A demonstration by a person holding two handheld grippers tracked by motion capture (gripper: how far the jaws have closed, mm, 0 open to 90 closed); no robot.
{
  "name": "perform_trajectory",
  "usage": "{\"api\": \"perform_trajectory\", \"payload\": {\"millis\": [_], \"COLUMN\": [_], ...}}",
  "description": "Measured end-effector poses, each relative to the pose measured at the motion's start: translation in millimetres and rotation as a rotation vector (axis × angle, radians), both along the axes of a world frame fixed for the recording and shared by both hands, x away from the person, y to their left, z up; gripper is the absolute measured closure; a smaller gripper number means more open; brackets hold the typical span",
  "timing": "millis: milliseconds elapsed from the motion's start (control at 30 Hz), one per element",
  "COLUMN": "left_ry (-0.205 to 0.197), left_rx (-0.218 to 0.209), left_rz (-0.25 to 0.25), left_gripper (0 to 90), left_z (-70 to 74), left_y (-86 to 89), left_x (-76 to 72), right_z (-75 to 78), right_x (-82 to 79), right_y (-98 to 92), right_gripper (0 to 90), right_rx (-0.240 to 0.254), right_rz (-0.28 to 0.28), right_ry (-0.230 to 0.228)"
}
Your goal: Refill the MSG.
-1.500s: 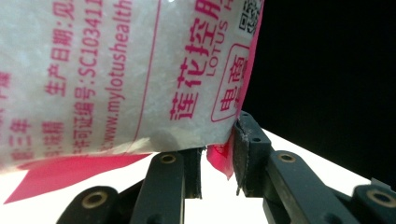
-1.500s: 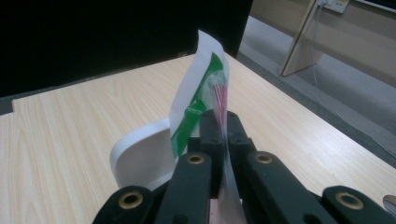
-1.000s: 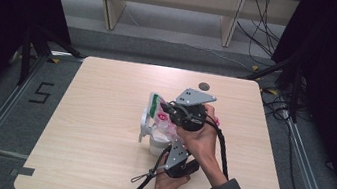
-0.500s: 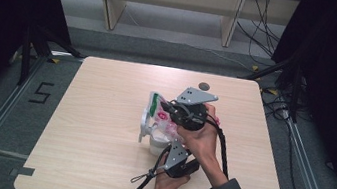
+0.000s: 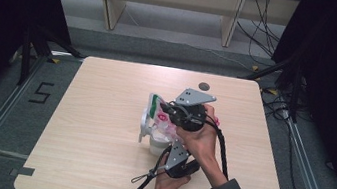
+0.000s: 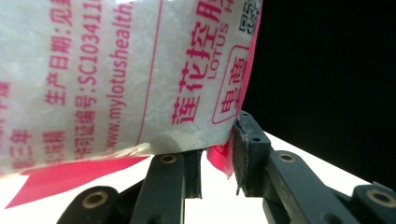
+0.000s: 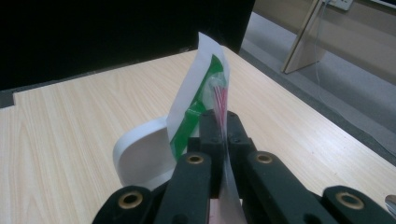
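Evenly lit from above on the table (image 5: 102, 115), black at both sides. Soft, slightly blurred throughout. Washed out, perhaps overexposed, on the close-up bag (image 6: 116, 74).

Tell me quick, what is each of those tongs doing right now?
Left tongs: jaws a little apart, the pink corner of the white powder packet between them; grip cannot be told.
Right tongs: shut on the packet's edge.

The bag (image 6: 116, 79) is glossy, translucent plastic film printed in pink, grainy white inside. The desk (image 5: 95, 164) is matt pale wood grain. Each gripper's jaws are matt black plastic. The white container (image 7: 140, 158) looks smooth.
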State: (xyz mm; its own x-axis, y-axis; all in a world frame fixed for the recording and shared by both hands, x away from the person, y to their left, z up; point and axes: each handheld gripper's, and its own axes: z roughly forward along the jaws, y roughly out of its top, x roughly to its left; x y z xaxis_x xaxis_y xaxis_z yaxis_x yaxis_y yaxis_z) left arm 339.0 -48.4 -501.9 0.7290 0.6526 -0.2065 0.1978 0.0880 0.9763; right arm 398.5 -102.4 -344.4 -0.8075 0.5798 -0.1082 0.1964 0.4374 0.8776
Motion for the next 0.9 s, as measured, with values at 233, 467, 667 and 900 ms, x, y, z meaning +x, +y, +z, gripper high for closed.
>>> {"api": "perform_trajectory", "payload": {"millis": [233, 467, 667, 900], "left_ry": [-0.005, -0.006, -0.008, -0.01], "left_rx": [-0.002, -0.001, -0.006, -0.005], "left_rz": [0.001, 0.007, 0.005, 0.004], "left_gripper": [74.1, 74.1, 74.2, 74.2], "left_z": [0.7, 0.9, 1.2, 1.2], "left_y": [1.0, 1.4, 0.8, 1.9], "left_x": [-0.2, -0.1, -0.1, 0.2], "right_z": [0.9, 1.3, 1.4, 1.8], "right_x": [0.9, 0.0, -1.4, -0.5], "right_y": [0.8, 2.7, 2.4, 3.8], "right_gripper": [90.0, 90.0, 89.9, 89.9], "right_rx": [0.009, 0.01, 0.019, 0.004], "right_rz": [0.005, 0.009, -0.003, 0.012], "right_ry": [-0.01, 0.007, 0.008, -0.002]}}
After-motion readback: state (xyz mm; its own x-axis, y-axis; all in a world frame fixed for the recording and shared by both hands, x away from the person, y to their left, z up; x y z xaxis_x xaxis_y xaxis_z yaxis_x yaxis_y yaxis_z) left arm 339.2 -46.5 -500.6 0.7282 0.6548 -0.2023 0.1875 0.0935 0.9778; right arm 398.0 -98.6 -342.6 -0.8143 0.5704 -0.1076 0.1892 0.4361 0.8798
